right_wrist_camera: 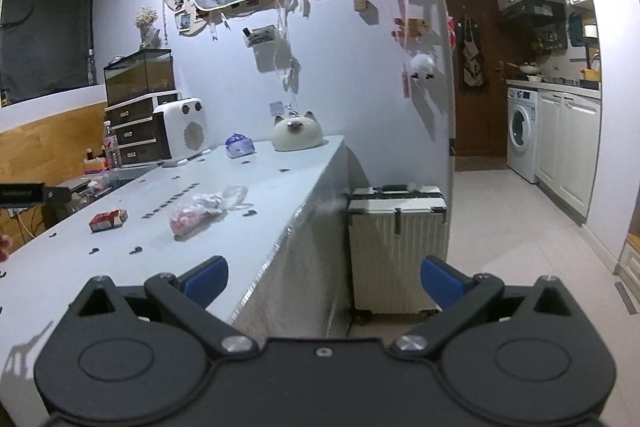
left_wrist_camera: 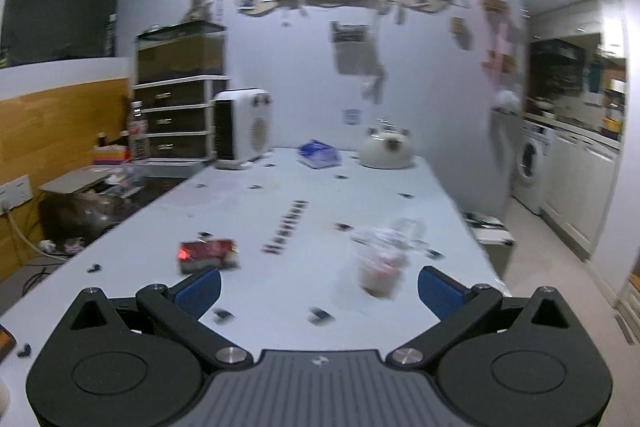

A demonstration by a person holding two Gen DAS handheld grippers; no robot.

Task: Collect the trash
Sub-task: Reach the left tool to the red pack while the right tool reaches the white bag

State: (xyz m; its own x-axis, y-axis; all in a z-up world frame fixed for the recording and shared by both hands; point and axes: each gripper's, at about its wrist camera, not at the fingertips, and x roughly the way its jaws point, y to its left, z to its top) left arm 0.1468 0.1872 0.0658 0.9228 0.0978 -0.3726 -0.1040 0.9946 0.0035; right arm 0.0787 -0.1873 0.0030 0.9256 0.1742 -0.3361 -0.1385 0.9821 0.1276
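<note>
The left gripper (left_wrist_camera: pixel 319 291) is hovering over the near end of the white table (left_wrist_camera: pixel 256 211), its blue-padded jaws spread wide and gripping nothing. In its blurred view, a clear plastic bag of trash (left_wrist_camera: pixel 382 259) — pinkish scraps showing through the film — is lying on the tabletop just beyond the fingertips at about 1 o'clock, closer to the right-hand finger and not between the jaws. A red and white packet (left_wrist_camera: pixel 208 254) is lying at about 11 o'clock, just past the left-hand fingertip and apart from the bag. Small dark flecks are dotting the surface around both.

Toward 12 o'clock, at the far end of the table, a white fan heater (left_wrist_camera: pixel 242 125), a crumpled blue wrapper (left_wrist_camera: pixel 318 154) and a cat-faced white ornament (left_wrist_camera: pixel 387 149) are sitting near the wall.

The right gripper (right_wrist_camera: pixel 324 279) is hanging at the table's right edge, jaws likewise spread wide and empty — its left finger over the tabletop, its right finger over the floor side. From this sharper view the bag of trash (right_wrist_camera: pixel 200 213) is resting at about 11 o'clock, well ahead of the fingers, with the red and white packet (right_wrist_camera: pixel 107 220) farther toward 10 o'clock. A pale ribbed suitcase (right_wrist_camera: pixel 398 247) is standing upright just beside the table at about 1 o'clock, and a washing machine (right_wrist_camera: pixel 521 133) is showing at about 2 o'clock in the kitchen beyond.
</note>
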